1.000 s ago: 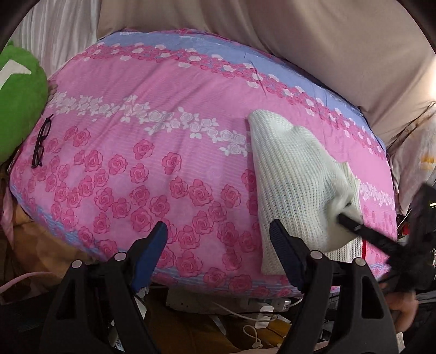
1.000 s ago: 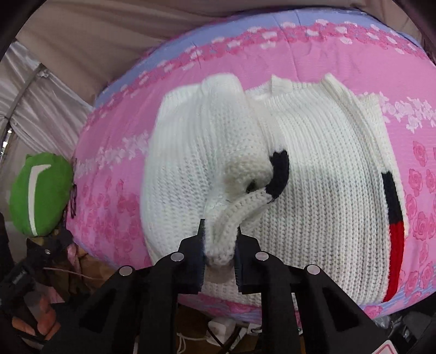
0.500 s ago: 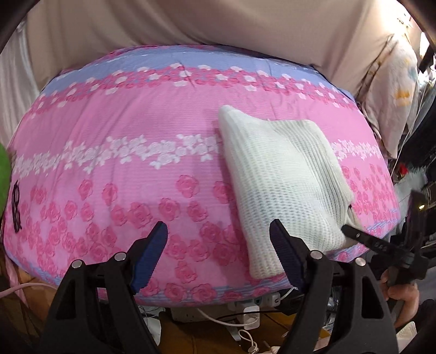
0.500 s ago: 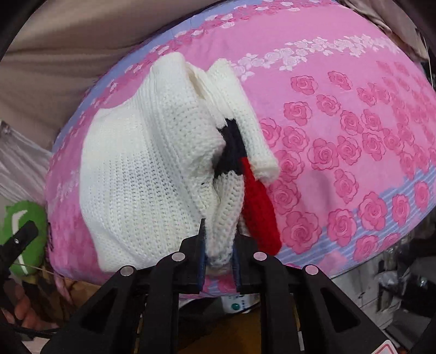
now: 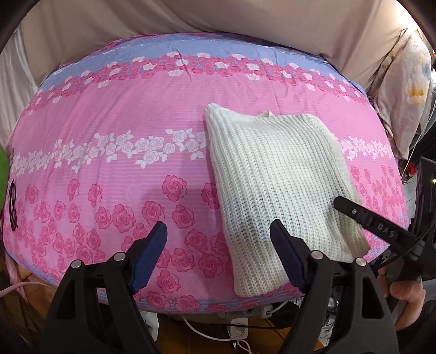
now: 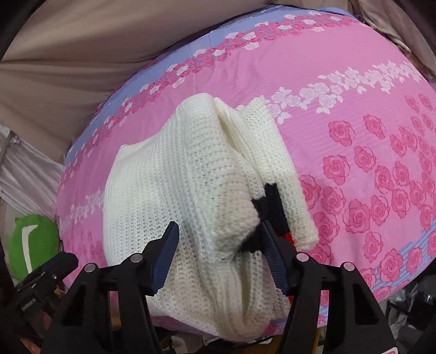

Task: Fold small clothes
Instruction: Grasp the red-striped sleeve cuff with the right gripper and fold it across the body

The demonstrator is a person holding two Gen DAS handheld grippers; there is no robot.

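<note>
There, a white knitted sweater (image 5: 275,185) was seen lying folded on the near right part of a bed covered by a pink rose-print quilt (image 5: 130,128), its lower edge reaching the quilt's front border. In the right wrist view the sweater (image 6: 163,190) was shown bunched, with a sleeve laid across the body and a black band (image 6: 268,203) and a trace of red exposed at the fold. No container was involved; the garment was carried by the quilt alone.

The right tool (image 6: 220,242) was held over the bunched sleeve, and its jaws had just been opened: the blue pads were parted, the knit was seen between them, and no pad was visibly pressed on it, so the sleeve was released. The left tool (image 5: 218,239) was held wide apart and empty above the quilt's front edge, its right pad (image 5: 286,261) seen over the sweater's lower left corner; whether it touched could not be told. One black finger of the right tool (image 5: 362,215) and the hand (image 5: 408,296) carrying it were seen at the right edge.

Farther out, a pair of glasses (image 5: 12,201) was lying on the quilt's left side, a green cushion (image 6: 32,245) was seen beyond it, beige fabric (image 5: 190,19) was hung behind, and white cables (image 5: 239,329) were lying below the bed.
</note>
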